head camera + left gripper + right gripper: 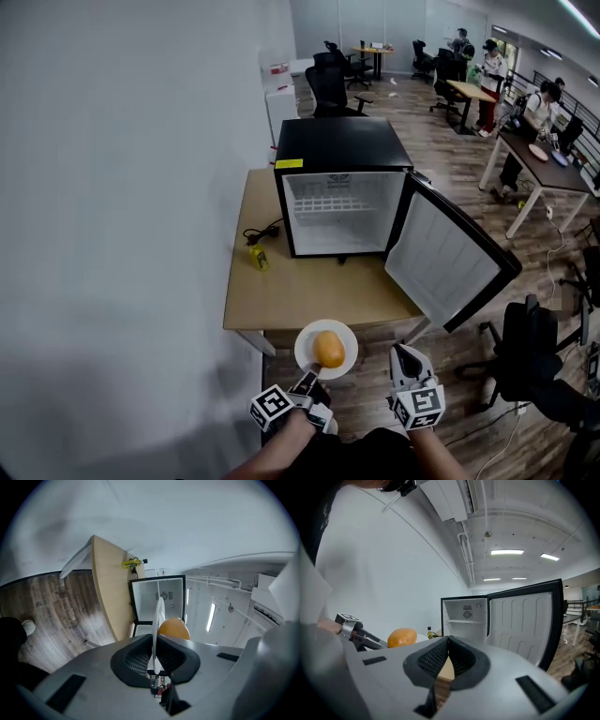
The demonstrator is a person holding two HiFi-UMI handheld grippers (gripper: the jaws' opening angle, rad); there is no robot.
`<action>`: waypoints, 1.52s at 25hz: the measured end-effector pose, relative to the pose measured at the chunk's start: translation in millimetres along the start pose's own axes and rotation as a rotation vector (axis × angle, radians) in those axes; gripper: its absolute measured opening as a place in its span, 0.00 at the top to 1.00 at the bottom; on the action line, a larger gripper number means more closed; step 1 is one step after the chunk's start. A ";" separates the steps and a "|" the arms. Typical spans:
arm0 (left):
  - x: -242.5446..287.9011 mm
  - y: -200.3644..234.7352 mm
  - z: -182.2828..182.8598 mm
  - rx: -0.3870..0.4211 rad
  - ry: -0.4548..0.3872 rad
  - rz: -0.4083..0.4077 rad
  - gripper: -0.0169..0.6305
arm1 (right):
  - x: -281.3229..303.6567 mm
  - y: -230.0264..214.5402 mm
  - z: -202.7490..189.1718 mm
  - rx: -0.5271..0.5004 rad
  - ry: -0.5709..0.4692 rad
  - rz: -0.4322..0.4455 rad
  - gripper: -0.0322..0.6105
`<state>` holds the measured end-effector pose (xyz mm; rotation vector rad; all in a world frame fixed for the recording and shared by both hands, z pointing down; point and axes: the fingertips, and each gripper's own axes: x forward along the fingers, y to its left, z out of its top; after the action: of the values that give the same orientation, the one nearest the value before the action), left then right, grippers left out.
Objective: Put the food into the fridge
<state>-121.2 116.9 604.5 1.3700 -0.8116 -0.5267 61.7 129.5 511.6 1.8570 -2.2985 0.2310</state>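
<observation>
A white plate [307, 354] carries an orange bun-like food [328, 349] in front of the wooden table's near edge. My left gripper [311, 376] is shut on the plate's rim; in the left gripper view the plate [158, 620] stands edge-on between the pads with the food [174, 628] beside it. My right gripper [404, 360] is shut and empty, just right of the plate. The right gripper view shows the food [402, 637] at left. A black mini fridge [343, 155] stands on the table with its door [448, 256] swung open to the right and its white interior [342, 211] bare.
A wooden table [291, 286] stands against the white wall at left. A black cable [264, 231] and a small yellow bottle [258, 256] lie left of the fridge. A black office chair [534, 361] is at right. Desks, chairs and people fill the far room.
</observation>
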 end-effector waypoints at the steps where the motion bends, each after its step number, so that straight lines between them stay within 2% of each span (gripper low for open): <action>1: 5.2 0.7 4.3 -0.001 0.006 -0.001 0.93 | 5.6 -1.7 0.7 0.005 -0.001 -0.006 0.86; 7: 28.1 5.2 25.5 -0.002 0.020 0.012 0.93 | 32.3 -6.4 -4.3 0.045 0.010 -0.015 0.86; 14: 77.2 4.6 44.5 0.013 0.015 0.020 0.93 | 80.5 -25.2 -10.7 0.033 0.027 0.013 0.86; 18: 114.6 -0.7 58.6 0.018 0.014 0.018 0.93 | 114.6 -39.1 -4.1 0.006 0.027 0.034 0.86; 23: 161.8 -8.1 79.3 0.042 0.016 0.008 0.93 | 164.4 -61.5 8.8 0.028 0.018 0.068 0.86; 38: 273.5 -2.7 129.7 0.044 -0.060 -0.029 0.93 | 286.5 -104.2 36.1 0.007 0.045 0.190 0.86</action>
<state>-47.2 -172.0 656.2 1.4139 -0.8573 -0.5779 103.3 -172.9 544.5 1.6191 -2.4460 0.3039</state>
